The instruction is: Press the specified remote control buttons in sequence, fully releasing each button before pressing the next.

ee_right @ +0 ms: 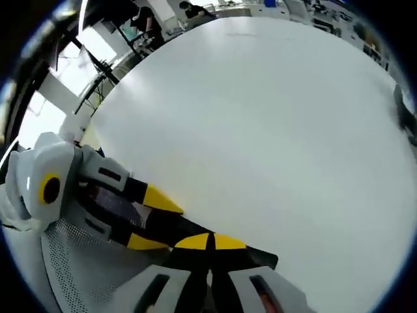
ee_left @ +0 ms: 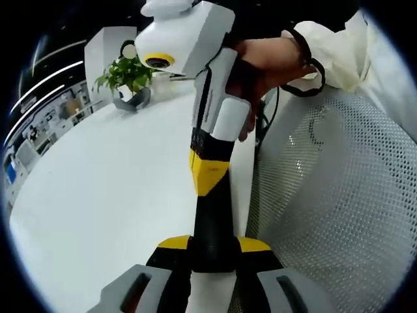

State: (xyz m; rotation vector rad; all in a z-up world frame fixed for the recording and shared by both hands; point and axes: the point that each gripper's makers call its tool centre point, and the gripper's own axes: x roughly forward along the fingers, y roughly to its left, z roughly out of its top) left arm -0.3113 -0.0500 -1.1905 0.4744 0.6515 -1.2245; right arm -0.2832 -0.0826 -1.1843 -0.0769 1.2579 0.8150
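A black remote control (ee_left: 214, 228) runs forward between the jaws of my left gripper (ee_left: 215, 244), which is shut on it above the white table's (ee_left: 111, 189) edge. My right gripper (ee_left: 208, 176) comes down from the top of the left gripper view, held by a person's hand (ee_left: 267, 59). Its yellow-tipped jaws are shut, with the tips resting on the remote's far part. In the right gripper view my right gripper (ee_right: 210, 242) shows its yellow tips together over the remote (ee_right: 171, 225). The left gripper (ee_right: 153, 222) reaches in from the left there. The buttons are hidden.
A potted plant (ee_left: 127, 75) in a grey pot stands at the table's far side, with a white box (ee_left: 104, 52) behind it. A white mesh chair (ee_left: 339, 195) sits right against the table's edge. The broad white tabletop (ee_right: 260, 130) stretches away bare.
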